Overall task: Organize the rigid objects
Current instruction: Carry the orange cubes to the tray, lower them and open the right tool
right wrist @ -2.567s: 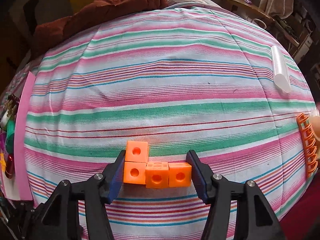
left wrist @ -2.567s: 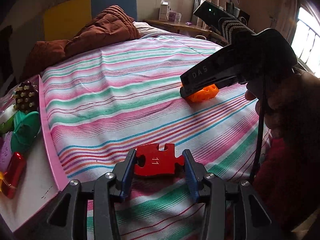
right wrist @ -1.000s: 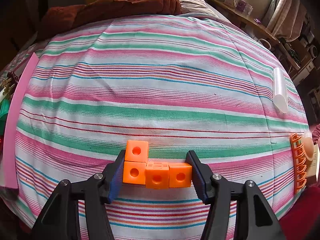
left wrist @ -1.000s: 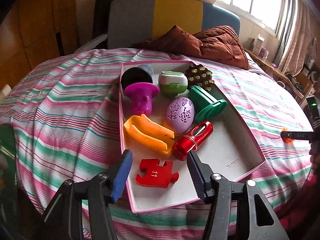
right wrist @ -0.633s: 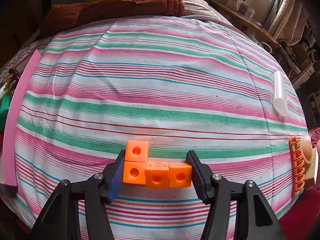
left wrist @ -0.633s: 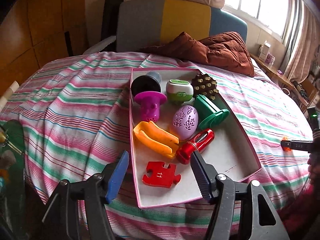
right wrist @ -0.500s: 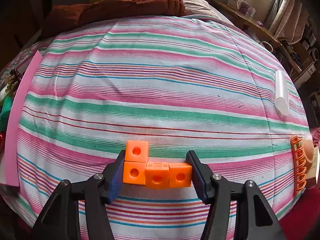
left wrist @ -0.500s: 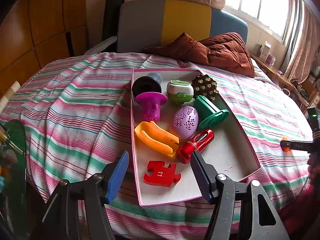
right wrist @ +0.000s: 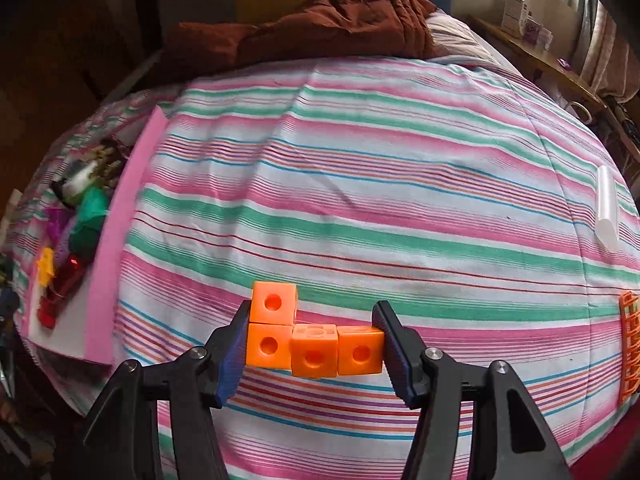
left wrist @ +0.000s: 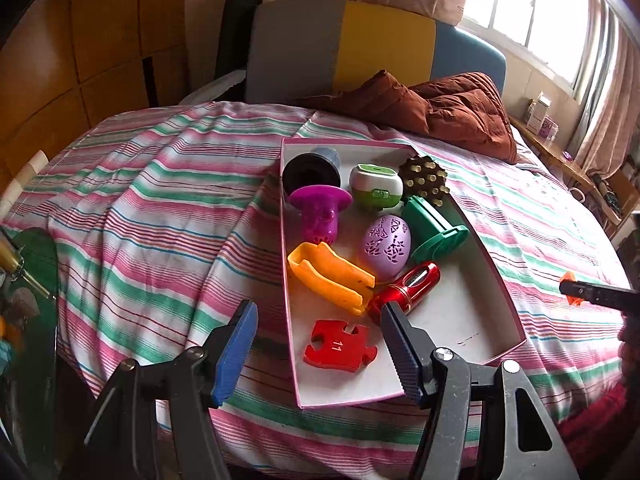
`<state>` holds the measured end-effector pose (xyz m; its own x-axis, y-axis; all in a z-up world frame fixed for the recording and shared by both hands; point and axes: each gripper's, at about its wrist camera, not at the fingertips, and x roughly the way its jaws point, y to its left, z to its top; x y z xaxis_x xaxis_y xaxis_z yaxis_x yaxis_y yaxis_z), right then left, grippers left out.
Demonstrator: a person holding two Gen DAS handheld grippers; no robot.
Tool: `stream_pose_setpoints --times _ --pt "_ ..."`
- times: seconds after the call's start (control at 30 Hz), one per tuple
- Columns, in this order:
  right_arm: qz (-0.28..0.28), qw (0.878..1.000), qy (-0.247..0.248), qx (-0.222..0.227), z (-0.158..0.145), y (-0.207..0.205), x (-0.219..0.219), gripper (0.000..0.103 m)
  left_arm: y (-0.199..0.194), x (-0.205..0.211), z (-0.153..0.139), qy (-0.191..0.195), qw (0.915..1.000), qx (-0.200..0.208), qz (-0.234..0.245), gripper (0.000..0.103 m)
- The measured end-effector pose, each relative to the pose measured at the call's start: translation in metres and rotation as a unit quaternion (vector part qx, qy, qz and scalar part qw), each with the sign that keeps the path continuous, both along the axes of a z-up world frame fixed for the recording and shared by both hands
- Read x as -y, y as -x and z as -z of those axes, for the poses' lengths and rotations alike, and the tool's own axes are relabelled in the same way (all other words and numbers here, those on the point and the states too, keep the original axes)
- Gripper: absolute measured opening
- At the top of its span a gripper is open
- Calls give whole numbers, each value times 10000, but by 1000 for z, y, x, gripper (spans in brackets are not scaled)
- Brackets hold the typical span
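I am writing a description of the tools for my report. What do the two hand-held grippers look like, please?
Both look alike. The left gripper and the right gripper have black plastic arms with triangular cut-outs and silver screws at the joints. The jaws carry dark blue pads with a ribbed, saw-like surface. Seen from the left wrist camera, the right gripper's side is a plain black bar. No cables show.

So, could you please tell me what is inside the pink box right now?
Inside the pink box: red puzzle piece, orange clip, red cylinder, lilac egg, green stamp, purple plunger, black cup, green-white case, studded ball. Anything beneath them is hidden.
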<state>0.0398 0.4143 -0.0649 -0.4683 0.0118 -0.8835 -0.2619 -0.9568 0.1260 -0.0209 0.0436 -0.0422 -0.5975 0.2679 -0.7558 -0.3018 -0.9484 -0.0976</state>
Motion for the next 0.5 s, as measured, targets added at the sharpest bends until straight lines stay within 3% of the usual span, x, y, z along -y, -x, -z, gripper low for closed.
stream_pose_setpoints --times 0.13,0.27,0.4,0.5 --pt "-749 9956 139 -553 -28 7 49 60 0 7 1 -39 9999 1 -97 65" --pt "-1673 9814 88 -937 -50 17 110 60 2 16 1 -88 9997 2 -213 65" --pt "-2426 9647 -116 -1015 -56 24 163 60 3 24 1 -113 9995 6 -281 65" --pt "-2760 9565 -482 -813 -42 36 190 60 3 28 2 -114 9994 16 -317 65"
